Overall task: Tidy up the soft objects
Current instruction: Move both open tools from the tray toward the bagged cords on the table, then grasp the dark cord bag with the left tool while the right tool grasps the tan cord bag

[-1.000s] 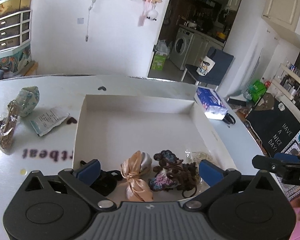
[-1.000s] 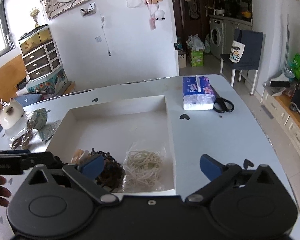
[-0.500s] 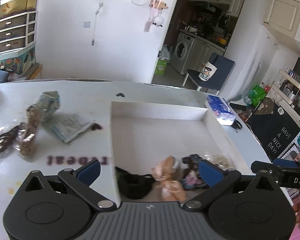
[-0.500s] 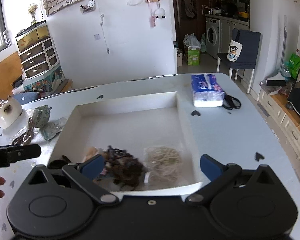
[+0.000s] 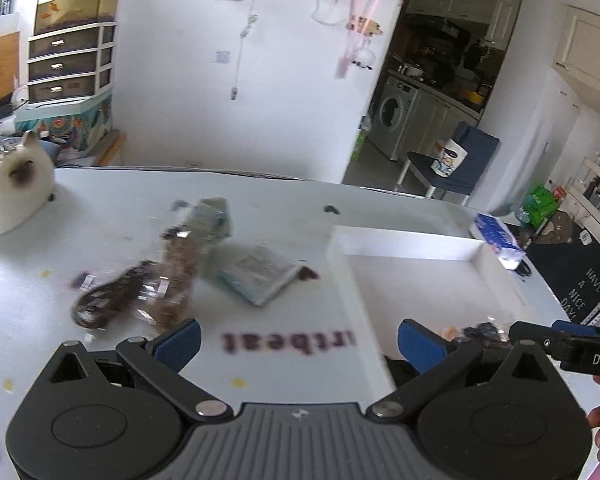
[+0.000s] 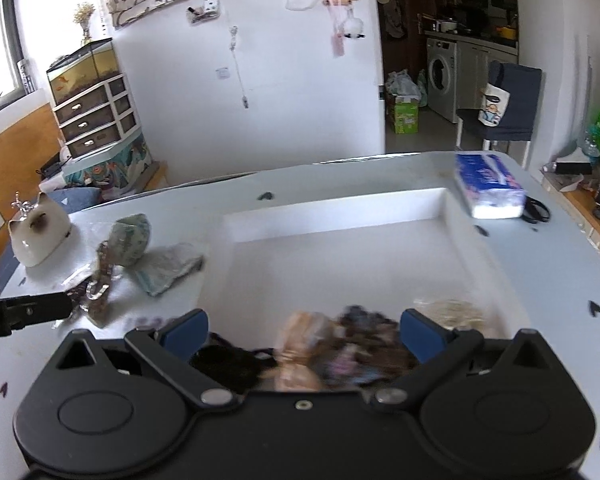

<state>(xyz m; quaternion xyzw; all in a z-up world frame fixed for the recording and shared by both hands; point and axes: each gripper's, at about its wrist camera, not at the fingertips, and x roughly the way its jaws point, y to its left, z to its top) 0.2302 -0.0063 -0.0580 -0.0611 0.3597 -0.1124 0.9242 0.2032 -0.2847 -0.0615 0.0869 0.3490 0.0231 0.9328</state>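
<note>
A white open box (image 6: 340,216) (image 5: 404,240) sits on the table. Along its near wall lie a black scrunchie (image 6: 228,362), a peach satin scrunchie (image 6: 300,344), a dark mixed bundle (image 6: 364,340) and a bag of pale bands (image 6: 448,310). Left of the box lie packaged brown hair ties (image 5: 140,296) (image 6: 96,284), a green patterned pouch (image 6: 132,236) (image 5: 212,216) and a flat packet (image 5: 260,276) (image 6: 164,268). My left gripper (image 5: 298,340) is open and empty, over the table left of the box. My right gripper (image 6: 304,330) is open and empty above the box's near items.
A white cat figurine (image 5: 14,196) (image 6: 40,228) stands at the far left. A blue tissue pack (image 6: 488,190) and black scissors (image 6: 538,208) lie right of the box. The table's right edge drops to the floor.
Both grippers have swung left. The left now faces the items outside the box instead of the box contents. The right has moved from the box's right side to over the scrunchies.
</note>
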